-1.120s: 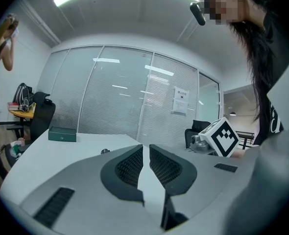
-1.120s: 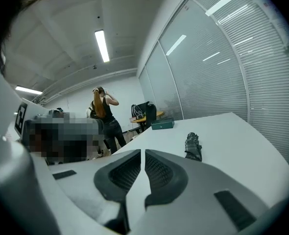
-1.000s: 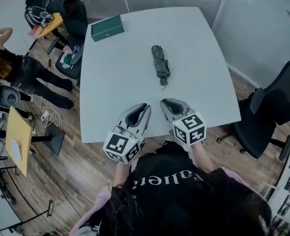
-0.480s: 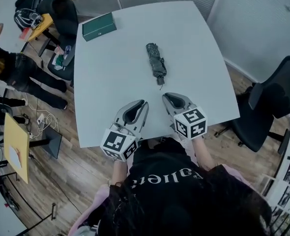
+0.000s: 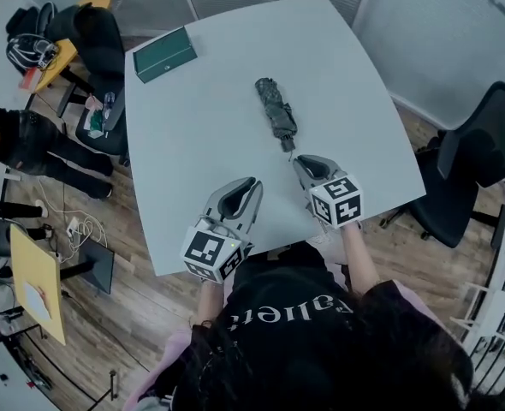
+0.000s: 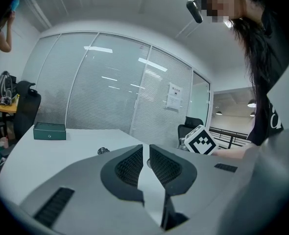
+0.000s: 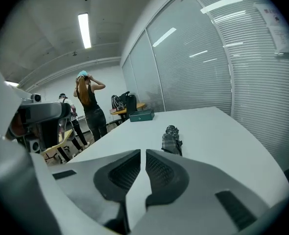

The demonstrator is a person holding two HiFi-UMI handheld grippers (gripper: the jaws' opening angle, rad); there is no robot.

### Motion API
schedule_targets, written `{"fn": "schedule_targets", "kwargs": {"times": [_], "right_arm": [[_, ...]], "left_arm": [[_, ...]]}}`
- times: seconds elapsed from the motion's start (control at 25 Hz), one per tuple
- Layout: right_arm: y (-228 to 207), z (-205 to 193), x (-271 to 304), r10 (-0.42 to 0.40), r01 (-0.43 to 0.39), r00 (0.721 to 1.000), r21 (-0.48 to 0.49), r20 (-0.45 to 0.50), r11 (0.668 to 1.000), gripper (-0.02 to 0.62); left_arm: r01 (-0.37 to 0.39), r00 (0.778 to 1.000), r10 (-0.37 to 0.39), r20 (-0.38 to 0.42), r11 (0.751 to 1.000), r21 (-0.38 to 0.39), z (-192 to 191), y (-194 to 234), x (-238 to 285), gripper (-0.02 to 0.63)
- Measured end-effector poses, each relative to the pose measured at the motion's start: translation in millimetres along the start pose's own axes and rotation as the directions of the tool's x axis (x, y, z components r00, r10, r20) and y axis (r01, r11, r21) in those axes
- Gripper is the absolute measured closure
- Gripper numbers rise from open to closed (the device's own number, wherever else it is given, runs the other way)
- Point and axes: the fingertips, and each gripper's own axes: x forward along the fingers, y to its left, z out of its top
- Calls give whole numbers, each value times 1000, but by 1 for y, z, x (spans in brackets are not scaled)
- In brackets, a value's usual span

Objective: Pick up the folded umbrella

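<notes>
The folded umbrella point(image 5: 276, 112), dark grey and checked, lies lengthwise in the middle of the white table point(image 5: 201, 127); the right gripper view shows this umbrella point(image 7: 172, 140) just ahead and slightly right of the jaws. My right gripper point(image 5: 307, 163) hovers over the table a short way from the umbrella's near end, shut and empty, jaws nearly touching. Left of it, my left gripper point(image 5: 249, 184) sits above the table's near part, also shut with nothing between its jaws. In the left gripper view only the umbrella's end point(image 6: 103, 151) peeks over the left jaw.
A dark green box point(image 5: 160, 55) rests at the table's far left corner. A black office chair point(image 5: 484, 152) stands to the right, another chair and a cluttered desk to the left. A person point(image 7: 89, 109) stands beyond the table's left side.
Both grippers have moved forward over the table. The right one has closed most of its distance to the umbrella's near end. Both stay shut.
</notes>
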Motion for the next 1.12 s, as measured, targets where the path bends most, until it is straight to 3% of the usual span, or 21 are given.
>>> {"fn": "schedule_targets", "kwargs": {"times": [0.48, 0.64, 0.76, 0.92, 1.12], "right_arm": [[-47, 6, 84, -9, 16, 995, 72, -99, 997, 551], [-65, 11, 116, 13, 3, 991, 117, -136, 993, 465], [-84, 21, 140, -12, 28, 990, 112, -143, 993, 423], [-111, 18, 166, -46, 72, 980, 128, -195, 989, 319], [-120, 1, 198, -23, 74, 960, 173, -280, 982, 281]], "left_arm": [[-24, 998, 21, -63, 999, -35, -23, 53, -21, 549], [-36, 993, 33, -109, 999, -33, -38, 70, -29, 549], [-59, 990, 53, -128, 998, -38, -44, 84, -33, 549], [-76, 987, 68, -148, 996, -44, -52, 94, -37, 549], [-96, 982, 85, -171, 994, -54, -60, 108, -43, 549]]}}
